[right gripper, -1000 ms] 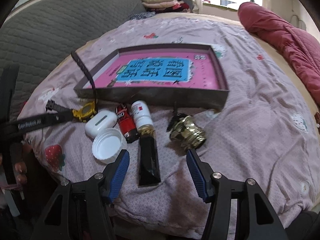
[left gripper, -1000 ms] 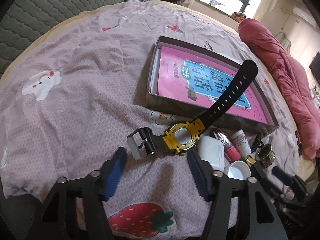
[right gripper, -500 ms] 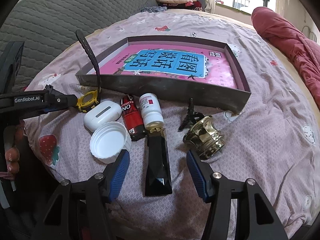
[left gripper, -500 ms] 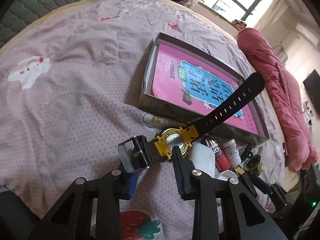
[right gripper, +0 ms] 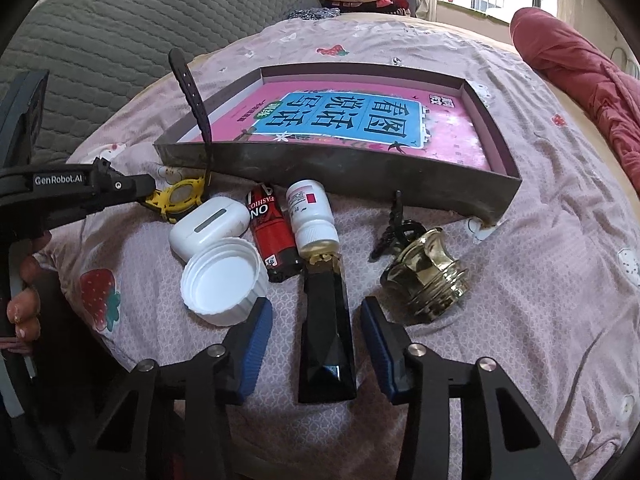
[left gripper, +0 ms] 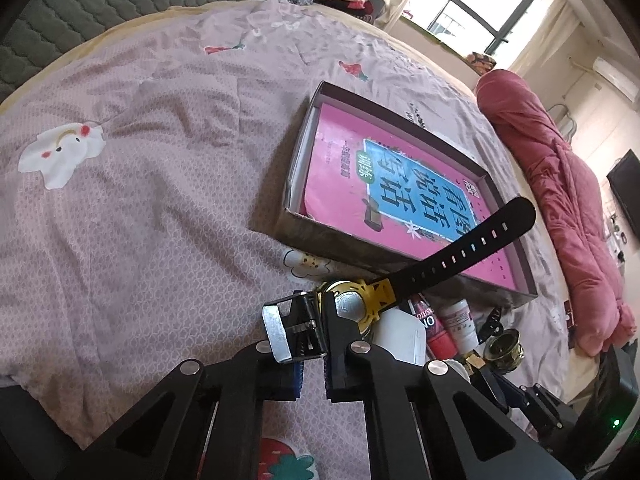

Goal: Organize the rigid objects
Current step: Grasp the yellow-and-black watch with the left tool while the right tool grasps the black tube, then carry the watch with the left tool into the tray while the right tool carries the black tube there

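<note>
The left gripper (left gripper: 311, 344) has just closed and now pinches the buckle strap of the yellow watch (left gripper: 352, 304); its long strap (left gripper: 468, 254) rises over the box (left gripper: 296, 184) wall. The right gripper (right gripper: 316, 320) has been closing and stands half-wide around the black tube (right gripper: 326, 320), pads not touching it. Beside lie a white cap (right gripper: 224, 280), a red can (right gripper: 272, 236), a white bottle (right gripper: 312, 216) and a brass knob (right gripper: 428, 276) on the bedsheet (right gripper: 540, 280).

"GenRobot.AI" on the left gripper (right gripper: 150, 196); "FASHION" on the red bottle (right gripper: 274, 236).
</note>
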